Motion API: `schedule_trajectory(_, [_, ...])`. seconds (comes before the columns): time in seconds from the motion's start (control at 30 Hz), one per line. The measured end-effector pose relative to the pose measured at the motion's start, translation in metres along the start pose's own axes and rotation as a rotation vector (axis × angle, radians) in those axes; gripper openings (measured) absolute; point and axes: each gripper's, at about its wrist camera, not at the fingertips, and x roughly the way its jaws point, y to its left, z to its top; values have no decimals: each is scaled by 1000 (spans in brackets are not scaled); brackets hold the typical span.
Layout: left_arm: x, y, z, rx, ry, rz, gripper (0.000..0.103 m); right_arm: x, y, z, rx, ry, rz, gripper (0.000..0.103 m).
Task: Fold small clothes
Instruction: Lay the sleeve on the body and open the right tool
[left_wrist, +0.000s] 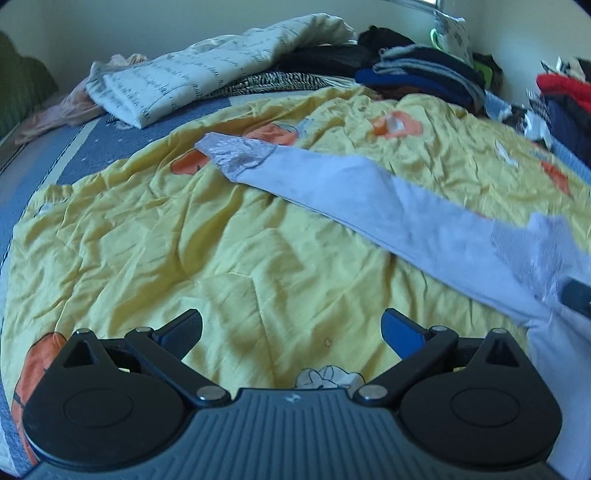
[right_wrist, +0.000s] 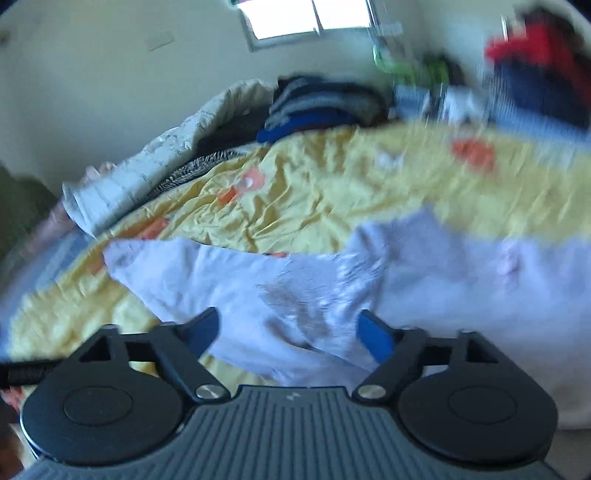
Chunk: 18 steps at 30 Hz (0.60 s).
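1. Nearest in the left wrist view, the left gripper (left_wrist: 291, 332) stands with its jaws spread wide over bare yellow quilt (left_wrist: 184, 240); nothing lies between them.
2. In the right wrist view the right gripper (right_wrist: 288, 332) also has its jaws spread wide. The pale lilac garment (right_wrist: 295, 295) lies under and between them, but the pads do not press on it.
3. The garment (left_wrist: 369, 195) rests on the quilt as a long band. In the left wrist view its long axis runs on a diagonal from the lower right edge up to the middle left.
4. Its far tip is a shiny, ribbed cuff-like end (left_wrist: 236, 155) that points up and left, toward the folded cream blanket (left_wrist: 207, 70).
5. The garment's near end runs out of the picture at the lower right, so its full outline cannot be seen. A dark object (left_wrist: 576, 295) at that edge is cut off and cannot be identified.
6. The right wrist view is smeared by blur, most on its right side; the garment's folds there are hard to make out.
7. Beyond the quilt, a stack of dark folded clothes (left_wrist: 424, 74) sits by the wall, and a red and navy pile (left_wrist: 565, 99) is cut by the right edge.
8. A window (right_wrist: 306, 18) shows at the top of the right wrist view.
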Motion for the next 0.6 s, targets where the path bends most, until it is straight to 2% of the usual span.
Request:
schedule_trajectory(0.1, [4,-2,-1,2,-1,16,103,-33,-1,-19,-57,-25,-77,97])
schedule_trajectory(0.3, [12,-3,-1,4,6,32,103,-82,-33,-61,-41,-35,-241,102])
schedule_trajectory(0.43, [17,-2,-1,5,12,37,103,-99,-56,-89,16,-11,-301,102])
schedule_trajectory(0.6, [22,-3,0,11,17,50,103,-102,-73,-114,16,24,-380,102])
